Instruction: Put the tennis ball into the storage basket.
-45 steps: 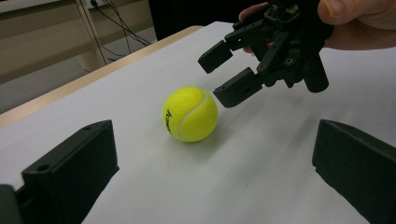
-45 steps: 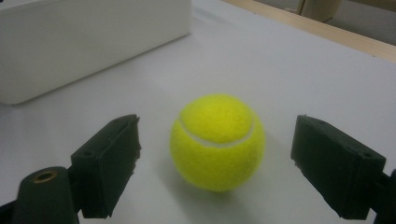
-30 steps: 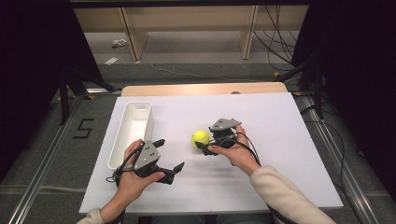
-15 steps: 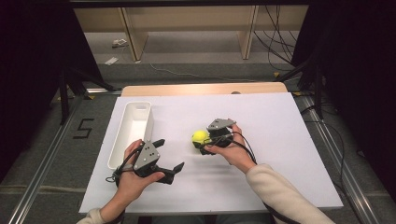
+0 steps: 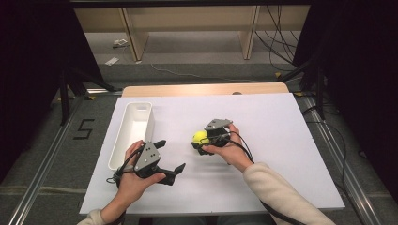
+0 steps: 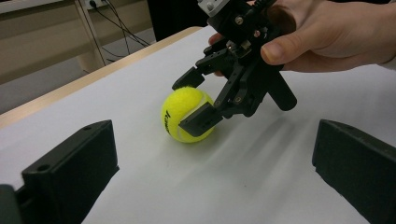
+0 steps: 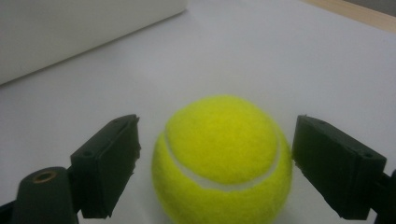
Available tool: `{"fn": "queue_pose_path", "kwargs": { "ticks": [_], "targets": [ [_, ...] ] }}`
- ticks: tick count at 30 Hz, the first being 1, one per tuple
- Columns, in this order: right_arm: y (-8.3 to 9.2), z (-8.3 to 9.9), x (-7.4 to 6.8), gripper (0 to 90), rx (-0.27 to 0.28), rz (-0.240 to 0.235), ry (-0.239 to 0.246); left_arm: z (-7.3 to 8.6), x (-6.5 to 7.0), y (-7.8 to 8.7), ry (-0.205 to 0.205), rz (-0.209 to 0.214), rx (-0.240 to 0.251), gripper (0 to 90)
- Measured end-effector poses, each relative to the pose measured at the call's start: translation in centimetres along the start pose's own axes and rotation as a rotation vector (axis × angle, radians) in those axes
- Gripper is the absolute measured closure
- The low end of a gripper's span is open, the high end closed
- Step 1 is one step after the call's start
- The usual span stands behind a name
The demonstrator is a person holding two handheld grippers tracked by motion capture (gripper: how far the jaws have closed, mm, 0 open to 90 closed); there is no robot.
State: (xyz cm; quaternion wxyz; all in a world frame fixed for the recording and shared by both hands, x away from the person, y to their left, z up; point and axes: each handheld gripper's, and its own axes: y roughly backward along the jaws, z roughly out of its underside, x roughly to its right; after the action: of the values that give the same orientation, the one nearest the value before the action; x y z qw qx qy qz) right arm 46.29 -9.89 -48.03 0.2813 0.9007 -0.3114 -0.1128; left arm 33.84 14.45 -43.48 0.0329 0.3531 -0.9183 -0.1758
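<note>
A yellow tennis ball [image 5: 199, 137] rests on the white table top [image 5: 277, 126], close up in the right gripper view [image 7: 224, 154]. My right gripper [image 5: 201, 142] is open, one jaw on each side of the ball with a small gap at both sides [image 7: 224, 186]. The left gripper view shows that gripper [image 6: 194, 100] straddling the ball [image 6: 180, 116] from the right. My left gripper [image 5: 170, 155] is open and holds nothing, low on the table to the ball's lower left, its jaws [image 6: 210, 182] aimed at the ball.
A long white tray [image 5: 141, 107] lies along the table's left side, just beyond my left hand; its wall [image 7: 70, 32] shows behind the ball. A wooden strip [image 5: 202, 89] edges the far side of the table.
My right gripper has slid a little to the left, so its jaws now reach around the ball. The ball and the left gripper have stayed put.
</note>
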Motion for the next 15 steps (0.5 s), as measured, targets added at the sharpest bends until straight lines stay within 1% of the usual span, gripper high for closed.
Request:
{"fn": "queue_pose_path", "kwargs": {
  "ticks": [9,15],
  "targets": [
    [-0.89,0.24,-0.06,16.1,-0.018,0.0,0.0,0.0,0.0,0.01,0.0,-0.001,0.0,0.0],
    [-1.07,0.32,0.03,16.2,-0.019,0.004,0.003,0.01,-0.02,0.04,-0.001,-0.001,0.0,0.0]
  ]
}}
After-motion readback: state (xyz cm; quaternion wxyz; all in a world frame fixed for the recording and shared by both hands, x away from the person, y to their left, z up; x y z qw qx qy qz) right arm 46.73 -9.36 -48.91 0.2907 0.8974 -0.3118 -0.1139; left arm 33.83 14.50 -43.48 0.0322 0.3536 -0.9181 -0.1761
